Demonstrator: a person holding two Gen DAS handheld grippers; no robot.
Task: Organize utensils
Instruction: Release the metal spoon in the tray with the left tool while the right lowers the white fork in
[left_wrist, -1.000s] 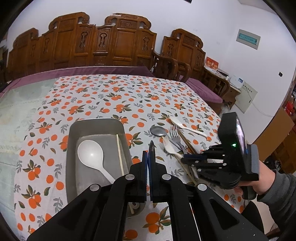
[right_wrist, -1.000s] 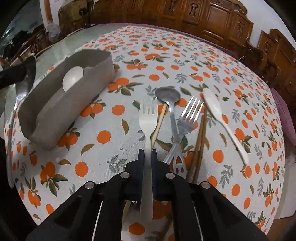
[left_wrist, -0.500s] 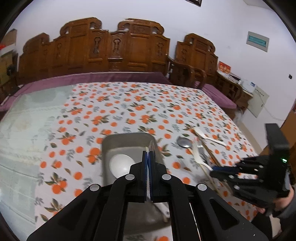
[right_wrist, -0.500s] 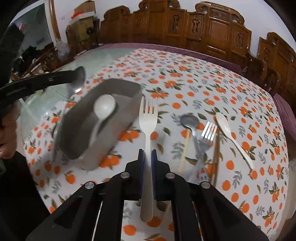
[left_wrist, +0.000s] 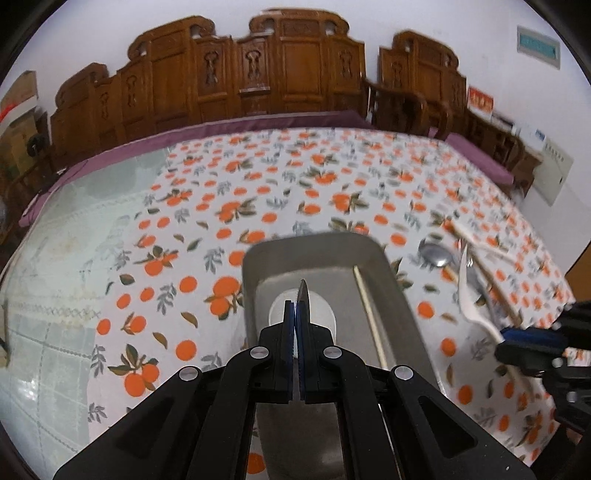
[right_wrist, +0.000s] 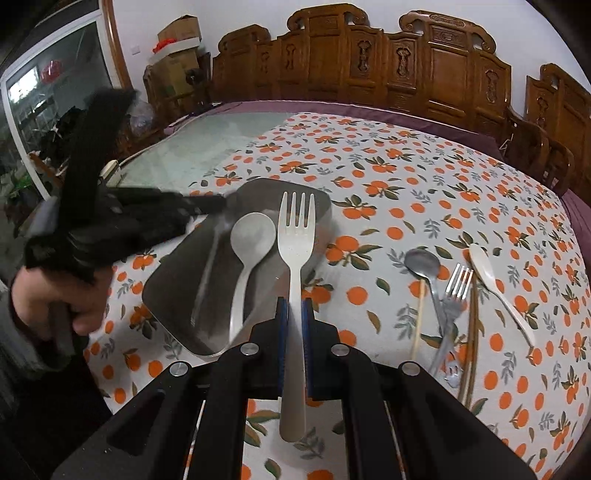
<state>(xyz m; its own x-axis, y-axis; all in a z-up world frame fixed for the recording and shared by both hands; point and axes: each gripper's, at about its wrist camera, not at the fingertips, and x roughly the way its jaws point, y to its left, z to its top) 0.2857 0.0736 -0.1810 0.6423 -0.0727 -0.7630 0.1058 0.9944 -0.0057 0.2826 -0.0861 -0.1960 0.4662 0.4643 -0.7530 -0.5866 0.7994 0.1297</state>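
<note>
Right wrist view: the white fork (right_wrist: 295, 258) stands upright at frame centre, clenched by its handle in the right gripper (right_wrist: 293, 314), tines over the metal tray (right_wrist: 173, 269). A white spoon (right_wrist: 251, 240) lies in the tray. At left, the left gripper (left_wrist: 297, 325) grips a metal spoon (left_wrist: 303, 291) edge-on. More utensils (right_wrist: 454, 295) lie at right on the orange-print tablecloth (right_wrist: 369, 177).

Inside the rectangular grey metal tray (right_wrist: 325, 206) lie a white plastic spoon (right_wrist: 251, 243) and a pale wooden chopstick (left_wrist: 369, 314), while to the tray's right lie a steel spoon (right_wrist: 423, 264), a steel fork (right_wrist: 458, 284) and another white spoon (right_wrist: 487, 273).
</note>
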